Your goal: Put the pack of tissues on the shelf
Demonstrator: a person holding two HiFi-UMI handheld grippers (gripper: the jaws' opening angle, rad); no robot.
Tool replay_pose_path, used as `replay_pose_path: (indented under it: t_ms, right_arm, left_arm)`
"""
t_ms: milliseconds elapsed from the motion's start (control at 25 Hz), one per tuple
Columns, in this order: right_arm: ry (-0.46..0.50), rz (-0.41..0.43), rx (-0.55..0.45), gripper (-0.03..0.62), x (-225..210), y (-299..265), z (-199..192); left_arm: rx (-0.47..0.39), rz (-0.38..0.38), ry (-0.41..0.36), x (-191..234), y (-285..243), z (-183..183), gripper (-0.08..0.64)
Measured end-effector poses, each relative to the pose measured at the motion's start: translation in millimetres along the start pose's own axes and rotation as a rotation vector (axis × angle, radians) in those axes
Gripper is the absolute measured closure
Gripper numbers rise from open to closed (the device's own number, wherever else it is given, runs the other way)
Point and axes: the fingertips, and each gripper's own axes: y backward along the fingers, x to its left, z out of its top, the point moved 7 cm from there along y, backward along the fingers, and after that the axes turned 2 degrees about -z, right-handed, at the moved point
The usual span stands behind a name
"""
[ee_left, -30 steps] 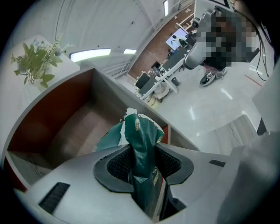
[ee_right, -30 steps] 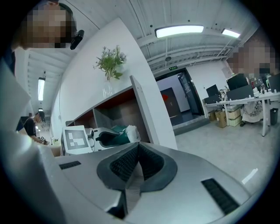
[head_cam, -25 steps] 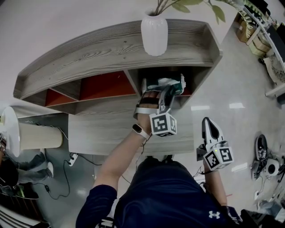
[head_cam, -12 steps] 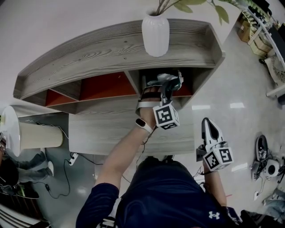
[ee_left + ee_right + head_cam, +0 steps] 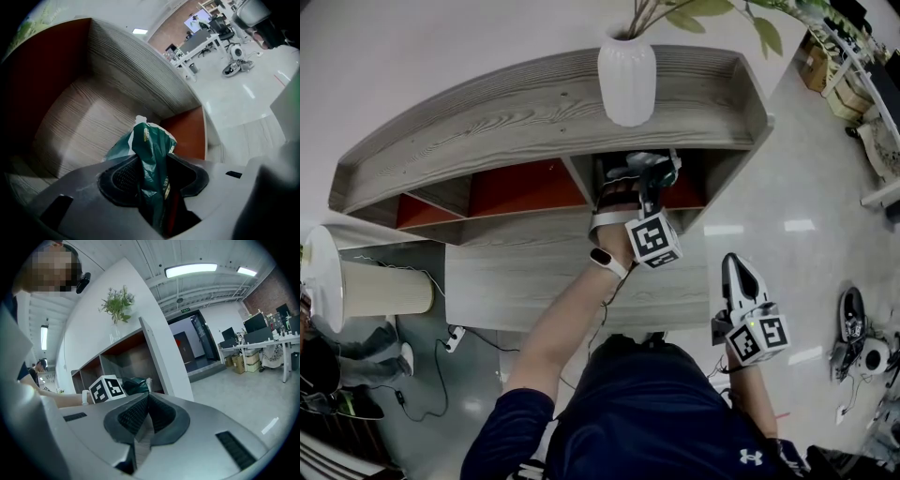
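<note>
Partial "DRE" on pack of tissues [image 5: 150, 159]; Under Armour logo on shirt [image 5: 675, 412].

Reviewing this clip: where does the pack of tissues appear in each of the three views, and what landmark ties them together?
Head view: pack of tissues, upper centre, at the shelf's right-end compartment.
Left gripper view: lower centre, between the jaws of the left gripper, which have just been opening.
Right gripper view: small, left of centre, beside the marker cube.
Shared landmark: that wooden compartment.
</note>
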Motion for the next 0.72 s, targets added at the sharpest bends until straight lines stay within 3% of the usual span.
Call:
replay_pose_path:
  t_ms: [320, 720]
  right_arm:
    - [-0.004, 0.000, -0.003, 0.581, -1.3, -0.9, -0.1]
    - [-0.003, 0.008, -0.010, 0.581, 5.0, 3.4, -0.6]
  left_arm:
    - [-0.028, 0.026, 0.001, 1.2, 2.2, -0.5, 0.254]
    - [-0.185, 0.068, 0.040, -1.2, 36.4, 10.6, 0.212]
